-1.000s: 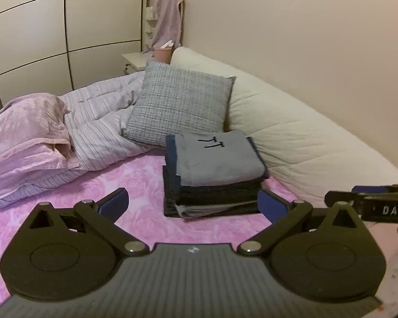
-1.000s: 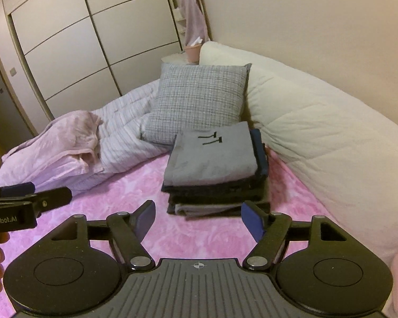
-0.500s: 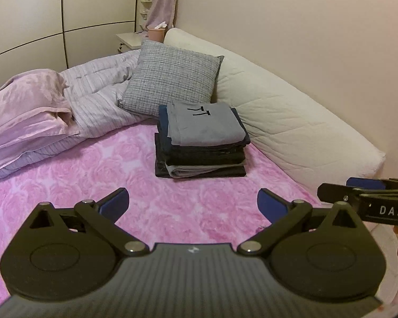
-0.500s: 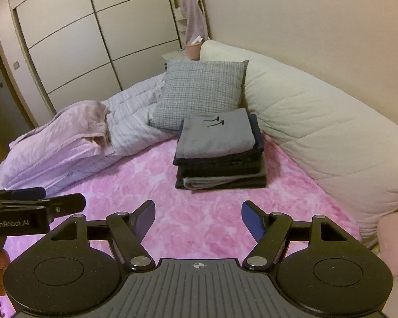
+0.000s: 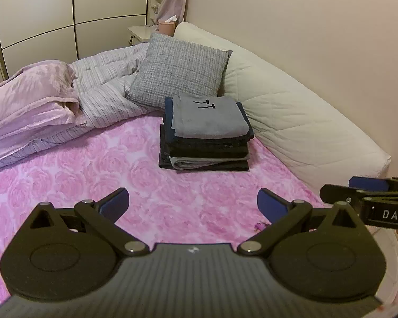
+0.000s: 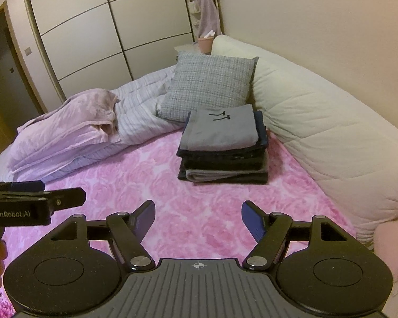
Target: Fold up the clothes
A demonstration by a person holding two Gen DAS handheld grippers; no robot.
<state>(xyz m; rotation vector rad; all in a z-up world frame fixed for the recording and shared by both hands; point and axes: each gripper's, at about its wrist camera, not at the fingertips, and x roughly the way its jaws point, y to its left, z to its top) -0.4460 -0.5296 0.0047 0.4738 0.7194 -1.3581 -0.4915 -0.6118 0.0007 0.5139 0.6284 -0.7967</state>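
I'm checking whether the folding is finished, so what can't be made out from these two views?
- Stack of folded clothes: the count is unclear in both views; the dark layers merge.
- Far side of the stack: hidden by the stack itself.
- Near bed surface: covered by each hand-held gripper's body, left and right.
- Item in the pink cup: too small.
- Floor: cut off by the edges.
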